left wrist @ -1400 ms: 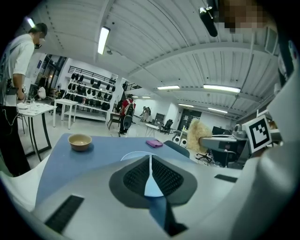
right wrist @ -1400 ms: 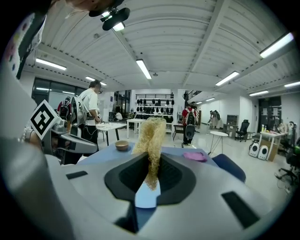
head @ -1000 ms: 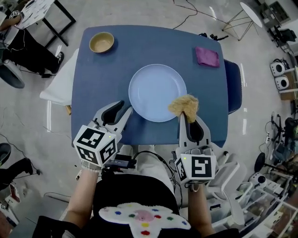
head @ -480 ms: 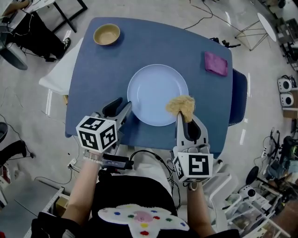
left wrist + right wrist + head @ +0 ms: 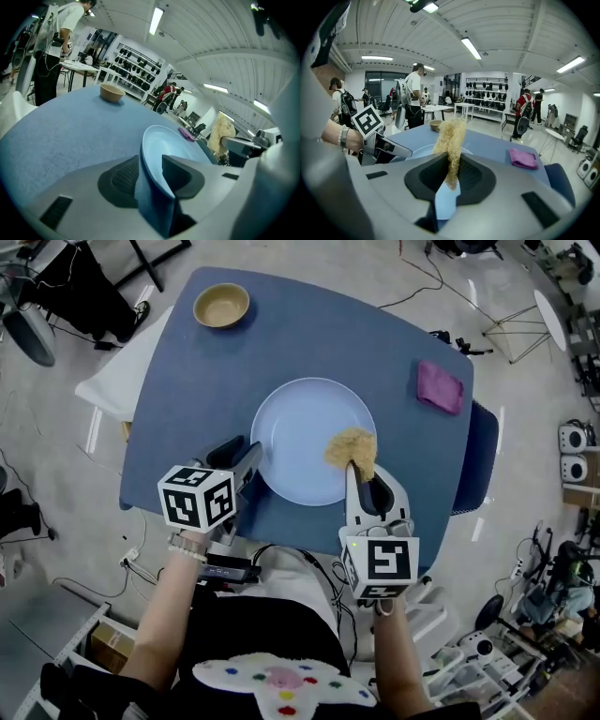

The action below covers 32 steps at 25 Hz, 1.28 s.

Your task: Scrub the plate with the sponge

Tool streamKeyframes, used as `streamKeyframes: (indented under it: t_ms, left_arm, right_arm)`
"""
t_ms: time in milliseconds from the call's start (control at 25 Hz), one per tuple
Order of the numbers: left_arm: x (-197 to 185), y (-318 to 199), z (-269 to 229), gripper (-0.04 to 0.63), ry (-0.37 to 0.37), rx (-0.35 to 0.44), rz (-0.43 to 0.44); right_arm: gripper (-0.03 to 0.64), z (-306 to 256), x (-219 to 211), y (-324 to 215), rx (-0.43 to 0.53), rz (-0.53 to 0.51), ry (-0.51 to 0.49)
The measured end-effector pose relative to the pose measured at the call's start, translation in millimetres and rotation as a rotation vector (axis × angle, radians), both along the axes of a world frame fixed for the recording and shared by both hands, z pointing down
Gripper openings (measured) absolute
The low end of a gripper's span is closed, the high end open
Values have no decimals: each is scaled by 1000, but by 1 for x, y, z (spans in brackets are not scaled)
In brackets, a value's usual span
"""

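- Blue table (image 5: pixel 187 362) with pale plate (image 5: pixel 300 432) lying at centre.
- Left tongs (image 5: pixel 246 450) wide, just opened further, astride near-left plate rim, not pressing.
- Right tongs (image 5: pixel 361 474) clamped on tan sponge (image 5: pixel 352 448), over plate's right part.
- Bowl (image 5: pixel 221 305) and purple cloth (image 5: pixel 440 386) at far corners.

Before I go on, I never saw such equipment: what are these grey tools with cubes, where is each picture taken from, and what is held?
A person holds a two-jaw tool in each hand. The head view looks down from the person's head; each gripper view rides on its tool. On the blue table lie a plate, a bowl and a purple cloth. The right gripper is shut on the sponge, over the plate. The left gripper has just been opening its jaws; the plate's rim stands between them, apparently ungripped.
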<state>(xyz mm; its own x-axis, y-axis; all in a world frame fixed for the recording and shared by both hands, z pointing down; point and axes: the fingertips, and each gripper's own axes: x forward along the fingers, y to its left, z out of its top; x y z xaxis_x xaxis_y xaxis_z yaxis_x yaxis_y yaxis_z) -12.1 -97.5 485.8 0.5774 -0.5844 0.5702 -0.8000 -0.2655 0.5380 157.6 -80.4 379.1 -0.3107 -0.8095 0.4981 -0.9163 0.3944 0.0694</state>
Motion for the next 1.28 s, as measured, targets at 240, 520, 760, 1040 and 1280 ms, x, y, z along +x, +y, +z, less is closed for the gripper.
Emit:
streamKeyframes:
  t_ms: [240,520,760,1040,1280]
  left_arm:
    - [0,1,8,131,4,-16,-36]
    - [-1,-3,10,57,-8,-17,-70]
    - [3,-8,10,35,-5,-17,-85]
    - [-1,-2,8,34,-1,-19,-97]
    - [-2,-3,8,34,3,-19,-99]
  right_arm:
    - [48,17,-17,-17,-37,-104,42]
    - [48,44,-26,-48,-84,-135,100]
    - [48,68,-21,-73,-138,-100,152]
    - [48,87,-16,-87,-183,-72,206]
    - [48,101,-9,-103,-229,-40,248]
